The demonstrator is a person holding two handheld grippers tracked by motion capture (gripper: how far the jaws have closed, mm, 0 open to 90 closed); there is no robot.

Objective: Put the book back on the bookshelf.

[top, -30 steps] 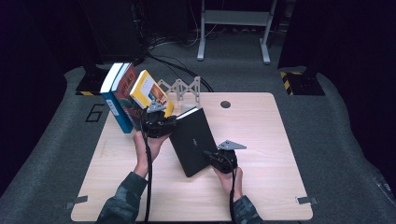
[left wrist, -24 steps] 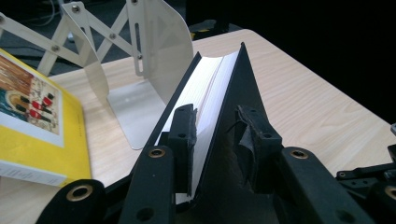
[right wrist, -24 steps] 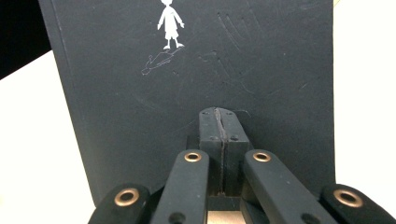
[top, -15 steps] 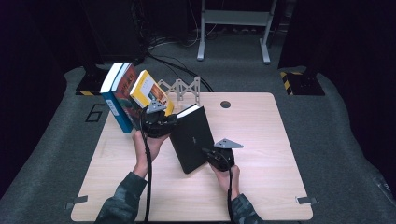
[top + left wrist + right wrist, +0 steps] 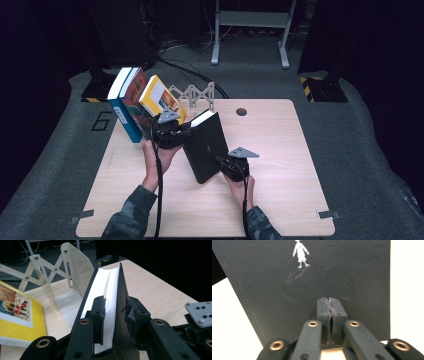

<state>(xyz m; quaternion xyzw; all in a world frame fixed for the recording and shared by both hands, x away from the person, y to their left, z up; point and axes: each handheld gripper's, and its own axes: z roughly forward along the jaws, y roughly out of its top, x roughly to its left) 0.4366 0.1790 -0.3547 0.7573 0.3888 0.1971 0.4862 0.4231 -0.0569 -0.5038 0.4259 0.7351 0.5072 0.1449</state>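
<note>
A black hardback book [image 5: 205,147] stands tilted on edge at the middle of the wooden table [image 5: 280,150]. My left gripper [image 5: 177,135] is shut on it from the left. In the left gripper view the pads [image 5: 98,308] clamp both covers with the white pages [image 5: 111,282] between, the left gripper [image 5: 116,306] looking along the book's edge. My right gripper [image 5: 225,165] is shut with nothing in it. Its closed tips rest against the black cover [image 5: 312,272], below a small white figure [image 5: 300,252], in the right gripper [image 5: 331,302] view.
A yellow book [image 5: 160,100], a red book [image 5: 135,97] and a blue book [image 5: 122,110] lean together at the table's back left. A white folding book rack [image 5: 192,95] stands behind the black book, with its end plate [image 5: 75,267] close by. A cable hole [image 5: 241,111] sits near the back edge.
</note>
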